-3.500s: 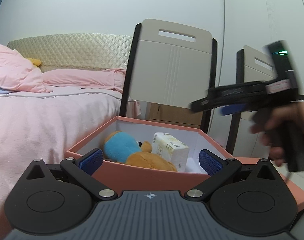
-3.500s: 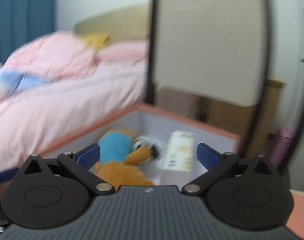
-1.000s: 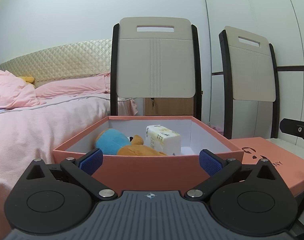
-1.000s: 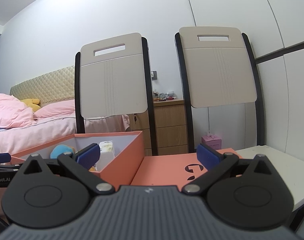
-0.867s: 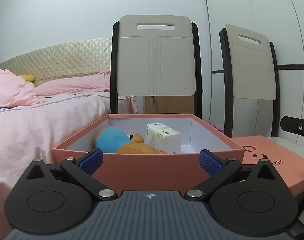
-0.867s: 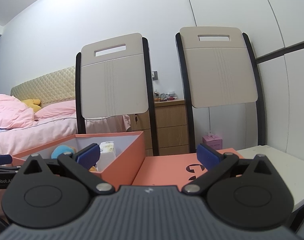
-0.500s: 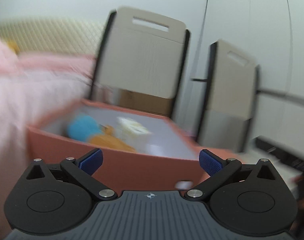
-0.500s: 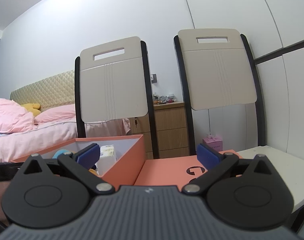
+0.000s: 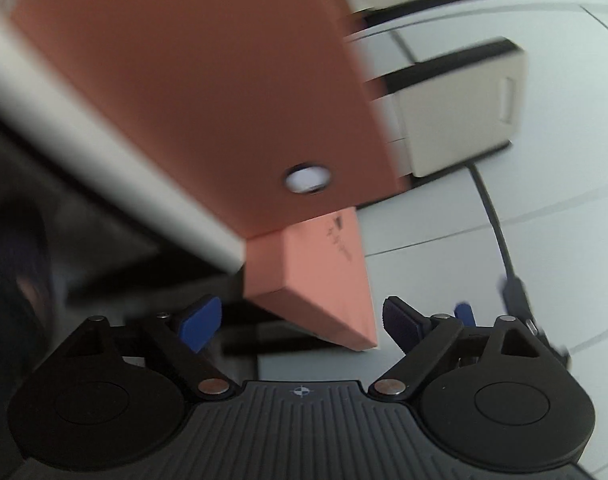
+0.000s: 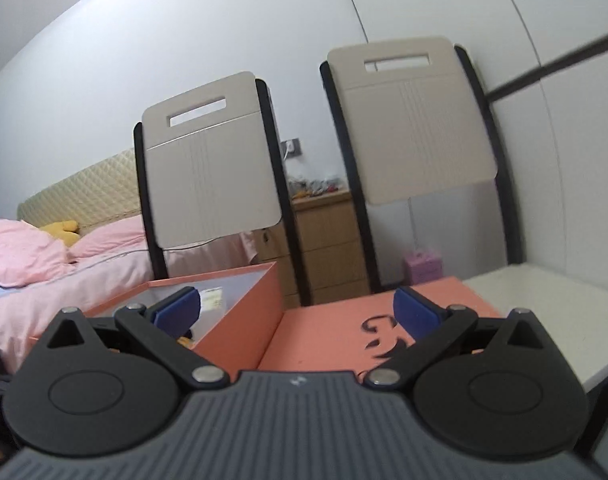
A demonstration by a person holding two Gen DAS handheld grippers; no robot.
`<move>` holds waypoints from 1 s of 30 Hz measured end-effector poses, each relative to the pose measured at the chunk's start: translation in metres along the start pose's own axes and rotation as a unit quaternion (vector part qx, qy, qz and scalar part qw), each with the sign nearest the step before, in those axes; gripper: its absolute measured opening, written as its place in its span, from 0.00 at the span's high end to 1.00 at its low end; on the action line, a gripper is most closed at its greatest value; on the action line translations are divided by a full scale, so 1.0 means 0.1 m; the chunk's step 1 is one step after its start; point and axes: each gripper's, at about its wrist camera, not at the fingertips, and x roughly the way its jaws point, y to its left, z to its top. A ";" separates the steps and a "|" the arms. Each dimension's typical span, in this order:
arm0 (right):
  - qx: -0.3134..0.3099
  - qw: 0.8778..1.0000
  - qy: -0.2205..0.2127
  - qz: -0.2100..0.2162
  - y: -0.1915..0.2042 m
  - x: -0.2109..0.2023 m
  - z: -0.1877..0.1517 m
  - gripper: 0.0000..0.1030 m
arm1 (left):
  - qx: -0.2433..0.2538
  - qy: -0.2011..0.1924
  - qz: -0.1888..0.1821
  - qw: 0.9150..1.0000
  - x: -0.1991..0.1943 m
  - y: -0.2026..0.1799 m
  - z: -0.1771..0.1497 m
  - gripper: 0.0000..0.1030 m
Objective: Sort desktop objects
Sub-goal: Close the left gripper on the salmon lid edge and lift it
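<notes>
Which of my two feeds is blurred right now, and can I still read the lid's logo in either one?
Left wrist view: heavily smeared and rolled sideways, the box and chairs streaked; the lid shows only faint dark marks, unreadable. Right wrist view: fairly sharp with fisheye bending of the wall lines; the lid's black logo shows but is partly hidden behind the right hand-held gripper.

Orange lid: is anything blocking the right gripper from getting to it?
Nothing visible does. The orange lid lies flat on the white table, directly ahead of the right gripper, whose jaws are open. The open orange box sits to the lid's left, not in the way.
</notes>
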 end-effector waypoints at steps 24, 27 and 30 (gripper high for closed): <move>0.011 0.998 0.044 0.036 -0.11 -0.02 -0.02 0.00 | -0.124 0.038 -0.057 0.990 0.52 0.40 0.04 0.59; 0.008 0.999 0.044 0.031 -0.11 -0.01 -0.02 0.00 | -0.119 0.041 -0.059 0.990 0.44 0.41 -0.09 0.59; 0.011 0.998 0.044 0.031 -0.11 -0.01 -0.03 0.00 | -0.121 0.040 -0.062 0.990 0.33 0.46 -0.25 0.59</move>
